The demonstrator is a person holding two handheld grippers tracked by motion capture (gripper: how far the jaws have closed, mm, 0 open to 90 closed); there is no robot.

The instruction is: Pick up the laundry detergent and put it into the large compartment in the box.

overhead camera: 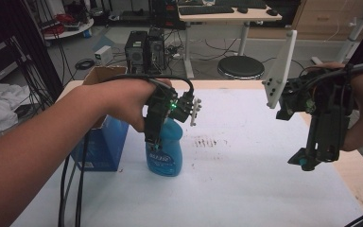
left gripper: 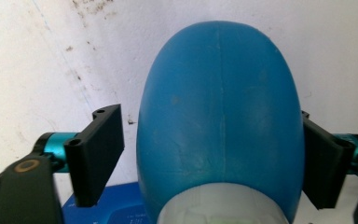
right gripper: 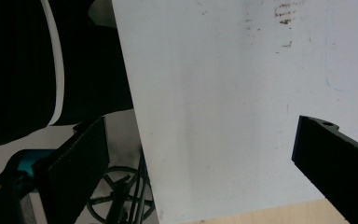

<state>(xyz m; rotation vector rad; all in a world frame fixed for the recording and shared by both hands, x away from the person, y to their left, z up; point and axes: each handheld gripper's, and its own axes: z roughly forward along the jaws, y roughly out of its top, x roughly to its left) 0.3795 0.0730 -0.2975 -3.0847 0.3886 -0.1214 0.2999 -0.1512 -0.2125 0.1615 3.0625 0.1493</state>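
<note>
My left tool [left gripper: 212, 158] straddles the rounded blue plastic bottle [left gripper: 220, 121], its left jaw not touching; an off-centre squeeze may tip it.

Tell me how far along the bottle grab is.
Done: the left gripper is down around the blue bottle, which stands upright on the white table beside a blue box.
In hand: the right-hand jaw looks against the bottle in the left gripper view; the other shows a gap.
Left: close fully and lift. The right gripper hangs open, holding nothing.

Matt blue plastic bottle [left gripper: 220, 116]; scuffed white table sheet [overhead camera: 246, 189].
</note>
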